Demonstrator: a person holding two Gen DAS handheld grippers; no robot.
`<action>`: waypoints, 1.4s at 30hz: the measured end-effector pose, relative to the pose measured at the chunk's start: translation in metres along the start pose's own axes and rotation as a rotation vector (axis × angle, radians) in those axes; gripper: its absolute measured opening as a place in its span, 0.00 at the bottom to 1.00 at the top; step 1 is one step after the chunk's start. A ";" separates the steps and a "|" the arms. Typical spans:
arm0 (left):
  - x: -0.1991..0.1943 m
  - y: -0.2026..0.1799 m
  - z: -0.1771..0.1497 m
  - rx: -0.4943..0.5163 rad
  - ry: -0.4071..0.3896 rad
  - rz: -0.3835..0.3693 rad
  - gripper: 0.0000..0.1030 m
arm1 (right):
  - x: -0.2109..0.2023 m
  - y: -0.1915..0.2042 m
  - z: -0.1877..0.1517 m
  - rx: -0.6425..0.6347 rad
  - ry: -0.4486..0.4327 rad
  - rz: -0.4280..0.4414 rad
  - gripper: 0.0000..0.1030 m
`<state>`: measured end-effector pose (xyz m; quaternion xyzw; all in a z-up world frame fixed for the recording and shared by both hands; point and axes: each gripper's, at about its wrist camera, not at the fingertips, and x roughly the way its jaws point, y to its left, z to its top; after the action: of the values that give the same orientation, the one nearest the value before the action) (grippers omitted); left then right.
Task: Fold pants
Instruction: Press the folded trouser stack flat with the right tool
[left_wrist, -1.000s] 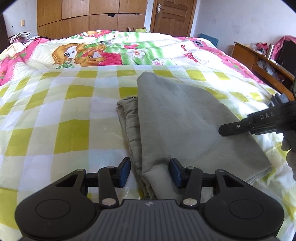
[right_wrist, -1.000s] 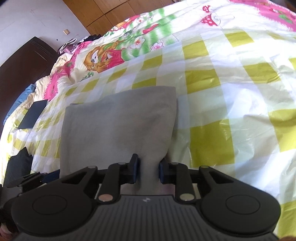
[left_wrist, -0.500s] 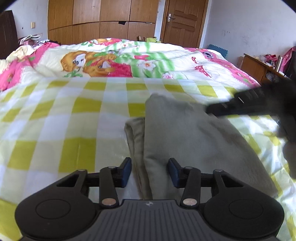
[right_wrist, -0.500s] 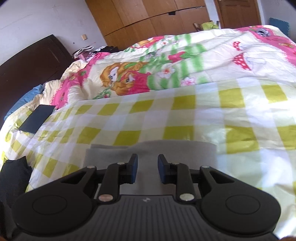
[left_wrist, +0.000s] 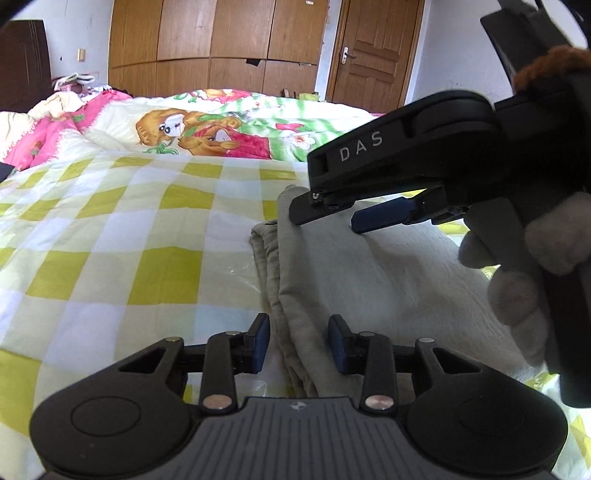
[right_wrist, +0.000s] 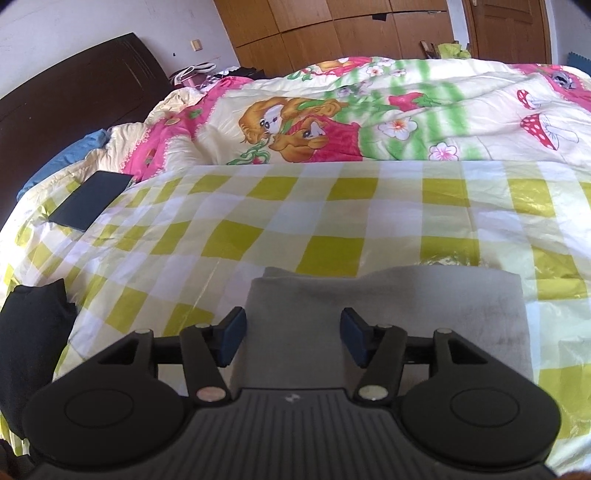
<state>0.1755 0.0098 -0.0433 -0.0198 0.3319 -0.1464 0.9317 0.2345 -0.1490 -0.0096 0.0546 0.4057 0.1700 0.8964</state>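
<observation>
The grey-beige pants (left_wrist: 369, 273) lie folded into a flat stack on the yellow-checked bed cover (left_wrist: 147, 229). My left gripper (left_wrist: 299, 341) is open, its blue pads either side of the stack's near left edge, holding nothing. My right gripper (right_wrist: 291, 338) is open and empty, hovering over the folded pants (right_wrist: 406, 317). In the left wrist view the right gripper (left_wrist: 334, 212) reaches in from the right above the far end of the stack, held by a gloved hand (left_wrist: 517, 273).
A cartoon-print quilt (right_wrist: 332, 122) is bunched across the far side of the bed. A dark flat pad (right_wrist: 90, 199) and a black cloth (right_wrist: 29, 325) lie at the left. Wooden wardrobes (left_wrist: 214, 48) and a door (left_wrist: 373, 51) stand behind.
My right gripper has let go of the pants' edge, opened wider and lifted away over the stack. The left gripper has drawn back slightly and stays open.
</observation>
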 end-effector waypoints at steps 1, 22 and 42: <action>-0.001 -0.002 -0.002 0.011 -0.010 0.011 0.52 | 0.008 0.005 0.000 -0.024 0.017 -0.036 0.57; -0.005 0.008 0.002 0.025 0.017 0.000 0.48 | 0.026 -0.012 0.053 0.056 0.031 0.167 0.11; -0.004 0.008 0.008 0.140 0.103 0.104 0.52 | -0.114 -0.133 -0.108 0.324 0.025 0.074 0.27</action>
<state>0.1791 0.0178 -0.0358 0.0703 0.3687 -0.1215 0.9189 0.1191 -0.3175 -0.0321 0.2113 0.4364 0.1360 0.8639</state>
